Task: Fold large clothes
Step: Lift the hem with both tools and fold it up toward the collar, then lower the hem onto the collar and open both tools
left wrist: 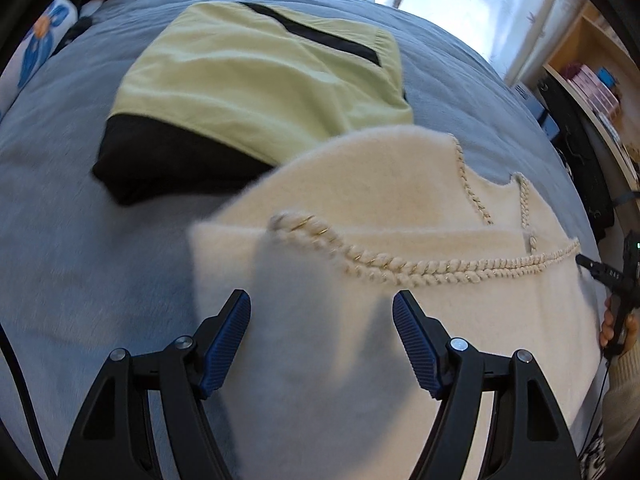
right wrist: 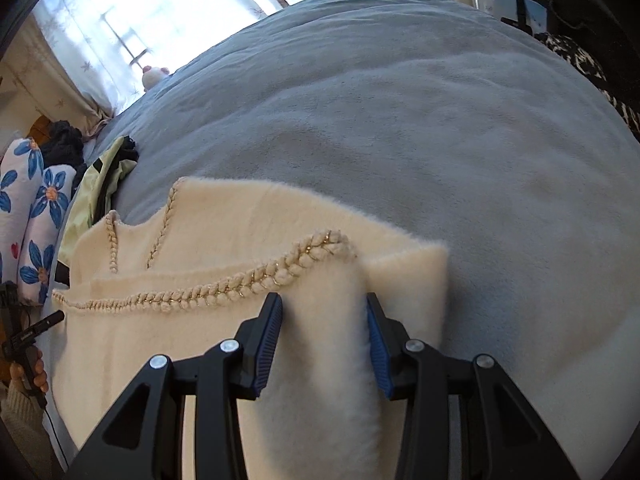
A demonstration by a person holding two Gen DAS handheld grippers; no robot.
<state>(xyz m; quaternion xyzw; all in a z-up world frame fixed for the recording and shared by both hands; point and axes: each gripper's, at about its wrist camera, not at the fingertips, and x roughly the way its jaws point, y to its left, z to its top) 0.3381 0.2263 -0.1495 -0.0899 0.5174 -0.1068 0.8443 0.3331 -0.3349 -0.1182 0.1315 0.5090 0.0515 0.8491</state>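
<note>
We see a cream fuzzy sweater (left wrist: 360, 208) with braided, gold-flecked trim (left wrist: 400, 270) lying partly folded on a grey-blue blanket (left wrist: 60, 220) that covers the bed. In the left wrist view it fills the lower middle and right, and a folded yellow-green garment (left wrist: 260, 80) with black panels lies just beyond it at 11 o'clock, its near edge tucked behind the sweater's top.

The left gripper (left wrist: 322, 312) hangs over the sweater with its 2 blue-padded jaws spread wide; cloth lies beneath the gap, yet neither pad presses on it. The right gripper (right wrist: 324, 316) has its jaws drawn in against a raised ridge of the sweater (right wrist: 320, 320), pinching that fold between the pads, with the braid's looped end just past the tips at 12 o'clock.

In the right wrist view, floral cushions (right wrist: 36, 208) sit at 9 o'clock, and a hand (right wrist: 34, 372) on the other gripper's handle shows at 8 o'clock. Bright curtains (right wrist: 140, 12) hang behind the bed at 11 o'clock.
</note>
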